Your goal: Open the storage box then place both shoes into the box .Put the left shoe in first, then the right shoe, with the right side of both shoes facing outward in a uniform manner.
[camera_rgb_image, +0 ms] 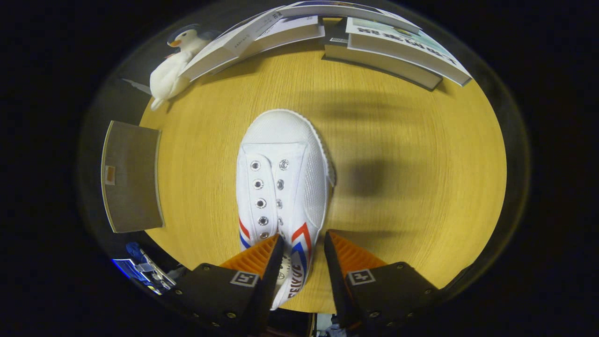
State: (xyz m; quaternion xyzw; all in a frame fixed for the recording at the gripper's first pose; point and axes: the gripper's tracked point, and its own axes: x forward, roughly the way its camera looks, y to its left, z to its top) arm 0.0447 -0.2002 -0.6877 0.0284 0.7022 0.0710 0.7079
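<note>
A white canvas shoe (283,173) with red and blue stripes on its side points its toe away from me over the wooden table (421,196). My gripper (303,239) is shut on the shoe's rear side wall. One finger is inside the shoe's opening and the other is outside the striped wall. The shoe looks sharp while the tabletop is blurred. The shoe's dark shadow (367,178) lies apart from it to the right, so the shoe hangs above the table. A grey-brown flat-faced box or panel (131,178) with a small orange tag stands at the table's left edge.
Stacks of books (398,51) and more books (262,37) line the far edge of the table. A white plush bird (175,65) sits at the far left beside them. Blue-lit gear (140,271) lies below the table's near-left edge.
</note>
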